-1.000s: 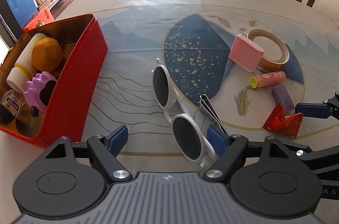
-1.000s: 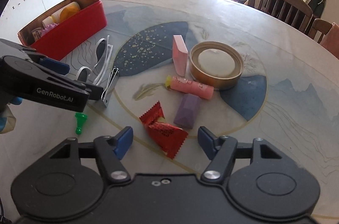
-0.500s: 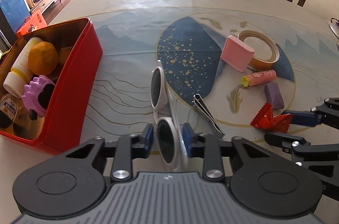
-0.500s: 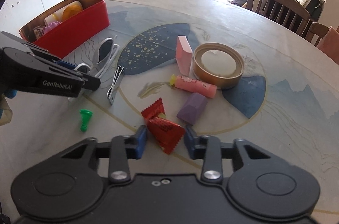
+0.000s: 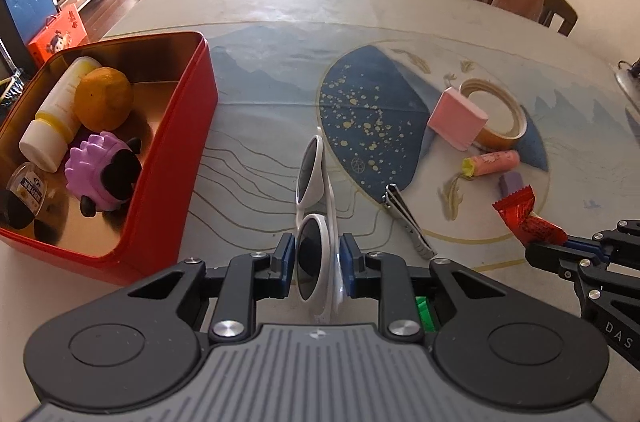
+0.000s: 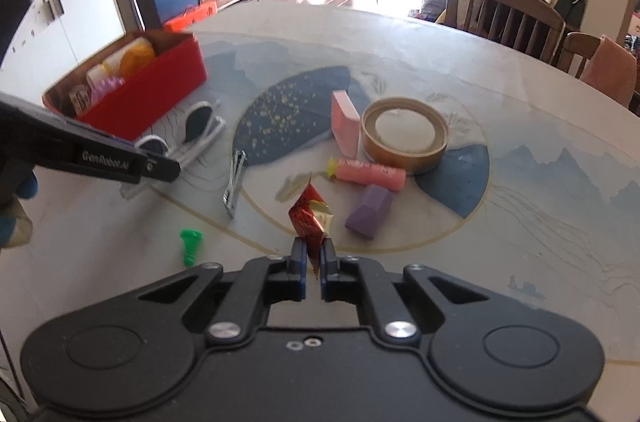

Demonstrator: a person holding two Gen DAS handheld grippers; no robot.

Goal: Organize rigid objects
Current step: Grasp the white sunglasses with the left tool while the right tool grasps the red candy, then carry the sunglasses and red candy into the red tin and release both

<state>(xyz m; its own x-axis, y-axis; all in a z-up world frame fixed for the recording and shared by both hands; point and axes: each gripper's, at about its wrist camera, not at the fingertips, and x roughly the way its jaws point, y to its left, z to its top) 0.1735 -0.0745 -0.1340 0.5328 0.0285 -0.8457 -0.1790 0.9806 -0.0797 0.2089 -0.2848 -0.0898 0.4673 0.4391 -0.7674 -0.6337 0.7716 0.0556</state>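
Pickup step: left gripper (image 5: 313,264) pinches white sunglasses (image 5: 315,218), right gripper (image 6: 313,264) pinches red wrapper (image 6: 310,218); next, carry both to red box (image 5: 176,158)

Two low wrist views, shared table (image 5: 400,6)

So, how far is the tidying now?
Partly done. The red box already holds an orange, a bottle and a purple toy. The left gripper grips the sunglasses, the right gripper a red packet. Nail clippers, tape and other small items remain on the table.
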